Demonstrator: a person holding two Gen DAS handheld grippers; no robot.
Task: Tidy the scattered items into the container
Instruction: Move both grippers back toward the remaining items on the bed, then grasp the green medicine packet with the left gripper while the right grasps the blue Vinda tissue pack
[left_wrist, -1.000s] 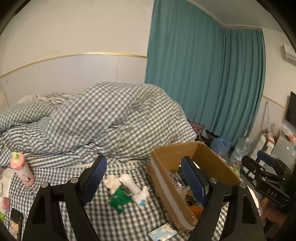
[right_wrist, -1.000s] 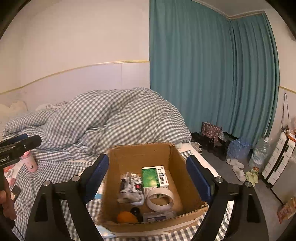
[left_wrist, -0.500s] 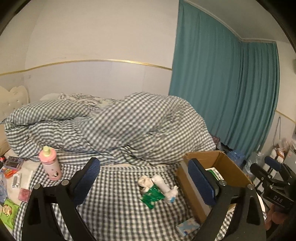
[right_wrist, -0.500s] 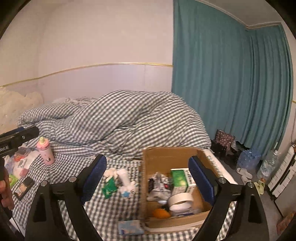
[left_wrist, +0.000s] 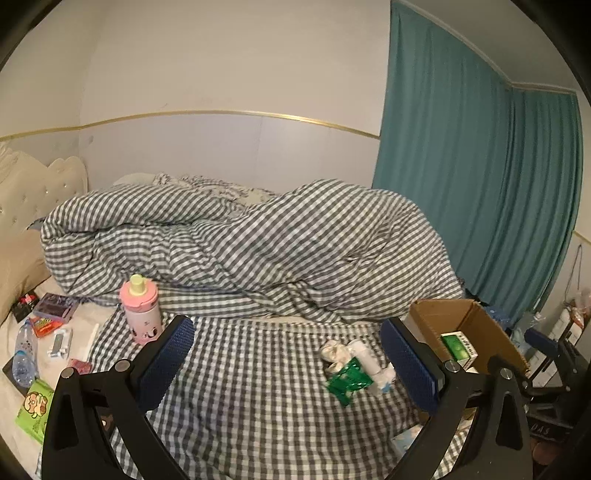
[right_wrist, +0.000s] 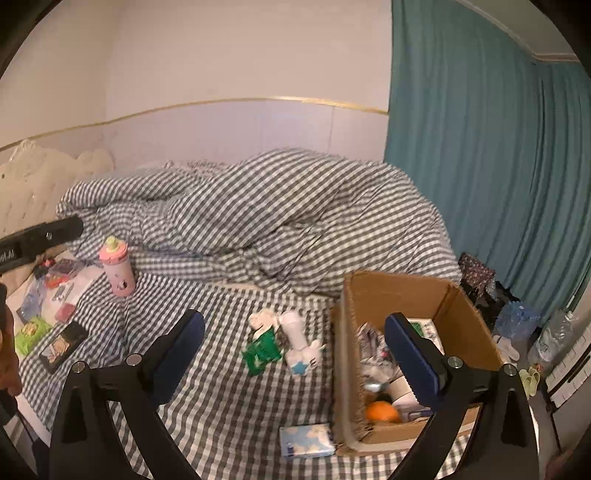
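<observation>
Scattered things are the job: they must go into the brown cardboard box (right_wrist: 406, 295), which sits on the gray-and-white checked bed sheet (left_wrist: 240, 369) at the right side of the bed. An orange fruit (right_wrist: 382, 411), a green-and-white carton (left_wrist: 458, 345) and a roll of white tape (right_wrist: 400, 387) already lie inside.

Just left of the box lies a small pile: a crinkly green wrapper (right_wrist: 262, 350), a white tube with a blue star (right_wrist: 299, 345) and a crumpled white tissue (right_wrist: 263, 318). They touch each other. A grab at one could drag another along and drop it on the way.

A light blue tissue pack with clouds (right_wrist: 306, 439) lies right against the front wall of the box. Tongs reaching for it could bump the wall and push the box toward the bed edge.

Farther left stands a pink bottle with a pale green cap (left_wrist: 141, 310). It is upright on soft bedding, so a nudge could tip it over.

At the far left lie a bright green snack bag (left_wrist: 34, 410), a clear plastic water bottle (left_wrist: 25, 352) and more small packs. The flat ones may be hard to pinch off the soft sheet.

Left tongs (left_wrist: 286, 360) and right tongs (right_wrist: 295, 356) have both just been opening; they gape wide with nothing between them. Both point at the same pile, so they could knock together.
</observation>
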